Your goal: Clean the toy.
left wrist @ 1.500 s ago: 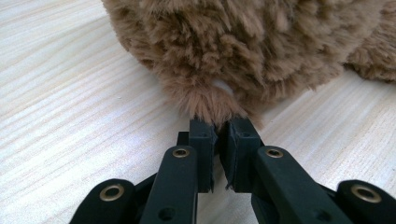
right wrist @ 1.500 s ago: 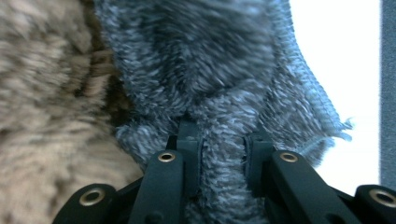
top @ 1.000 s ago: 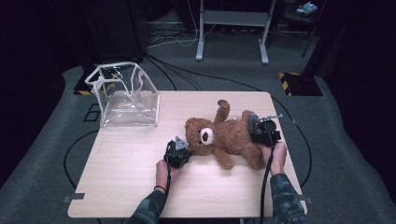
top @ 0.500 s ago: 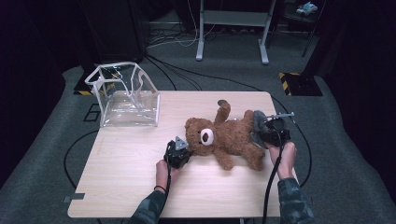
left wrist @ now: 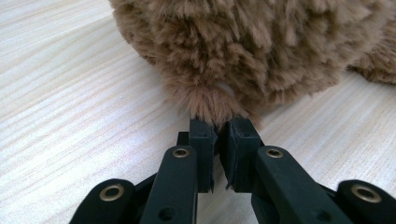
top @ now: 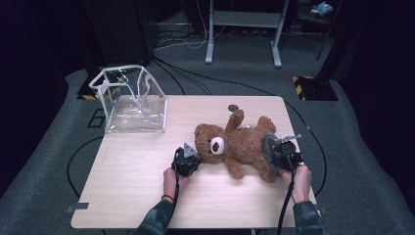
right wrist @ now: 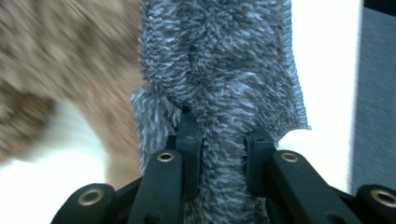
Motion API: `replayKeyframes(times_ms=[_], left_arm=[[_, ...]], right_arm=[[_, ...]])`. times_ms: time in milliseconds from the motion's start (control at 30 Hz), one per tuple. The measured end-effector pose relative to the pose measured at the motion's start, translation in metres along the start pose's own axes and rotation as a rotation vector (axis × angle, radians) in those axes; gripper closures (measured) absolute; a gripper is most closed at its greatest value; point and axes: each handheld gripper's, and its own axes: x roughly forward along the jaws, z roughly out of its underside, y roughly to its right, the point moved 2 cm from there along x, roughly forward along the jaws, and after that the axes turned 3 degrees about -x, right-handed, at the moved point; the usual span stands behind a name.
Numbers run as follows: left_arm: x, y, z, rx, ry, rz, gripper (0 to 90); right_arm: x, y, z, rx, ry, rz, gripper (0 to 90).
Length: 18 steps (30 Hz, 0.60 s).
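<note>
Left tool (left wrist: 218,122) pinches teddy bear's (left wrist: 252,42) ear, seemingly.

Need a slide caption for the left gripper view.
Left gripper pinching a tuft of the brown plush teddy bear on the light wooden table.

teddy bear (top: 235,144): 1 | grey cloth (right wrist: 224,70): 1 | clear bag (top: 133,100): 1 | table (top: 122,196): 1 | tools: 2

The high view looks forward and down over the whole table (top: 132,196) from the person's side. Each gripper view sits very close, looking along its own claw at the teddy bear (top: 240,144), which all three views share
</note>
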Motion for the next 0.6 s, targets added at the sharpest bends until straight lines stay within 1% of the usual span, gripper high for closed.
replayKeyframes(times_ms=[33, 67, 100, 133, 167, 200, 233, 267, 300, 333, 400, 433, 467, 500, 533, 567, 600], left_arm=[[0.000, 0.000, 0.000, -0.002, -0.001, -0.003, 82.8], [0.000, 0.000, 0.000, -0.004, 0.000, -0.005, 82.8], [0.000, 0.000, 0.000, -0.001, -0.001, -0.002, 82.8], [0.000, 0.000, 0.000, -0.003, 0.001, -0.005, 82.8], [0.000, 0.000, 0.000, -0.002, -0.003, -0.002, 82.8], [0.000, 0.000, 0.000, -0.002, 0.001, -0.003, 82.8], [0.000, 0.000, 0.000, -0.001, -0.002, -0.002, 82.8], [0.000, 0.000, 0.000, -0.001, -0.001, -0.002, 82.8], [0.000, 0.000, 0.000, -0.001, -0.001, -0.002, 82.8], [0.000, 0.000, 0.000, -0.001, -0.001, -0.002, 82.8], [0.000, 0.000, 0.000, -0.005, 0.000, -0.005, 82.8], [0.000, 0.000, 0.000, -0.004, 0.000, -0.005, 82.8], [0.000, 0.000, 0.000, -0.004, 0.000, -0.005, 82.8], [-0.001, -0.001, 0.000, 0.002, -0.010, -0.001, 82.8], [0.000, -0.001, 0.000, 0.001, -0.003, -0.003, 82.8], [0.000, -0.001, 0.000, -0.002, 0.000, -0.001, 82.8], [0.000, -0.001, 0.000, -0.004, 0.000, -0.001, 82.8]], right_arm=[[-0.001, 0.004, 0.004, -0.007, -0.013, 0.011, 73.4], [-0.003, 0.007, 0.007, 0.000, -0.031, 0.022, 73.4], [-0.005, 0.011, 0.010, -0.004, -0.032, 0.024, 73.4], [-0.008, 0.013, 0.011, 0.007, -0.028, 0.026, 73.3], [-0.014, 0.014, 0.011, 0.019, -0.011, 0.022, 73.3], [-0.021, 0.013, 0.008, 0.021, 0.022, 0.017, 73.3], [-0.026, 0.010, 0.006, 0.027, 0.037, 0.012, 73.2], [-0.031, 0.006, 0.002, 0.016, 0.063, -0.006, 73.2], [-0.035, 0.000, -0.003, 0.006, 0.084, -0.024, 73.1], [-0.036, -0.009, -0.010, 0.003, 0.095, -0.044, 73.1], [-0.032, -0.020, -0.017, -0.032, 0.100, -0.059, 72.8], [-0.026, -0.026, -0.019, -0.045, 0.089, -0.060, 72.6], [-0.019, -0.030, -0.019, -0.057, 0.068, -0.054, 72.4], [-0.012, -0.032, -0.018, -0.080, 0.048, -0.032, 72.3], [-0.007, -0.032, -0.015, -0.080, 0.032, -0.017, 72.2], [-0.003, -0.030, -0.011, -0.077, 0.036, -0.018, 72.2], [-0.003, -0.028, -0.007, -0.062, 0.043, -0.022, 72.2]])
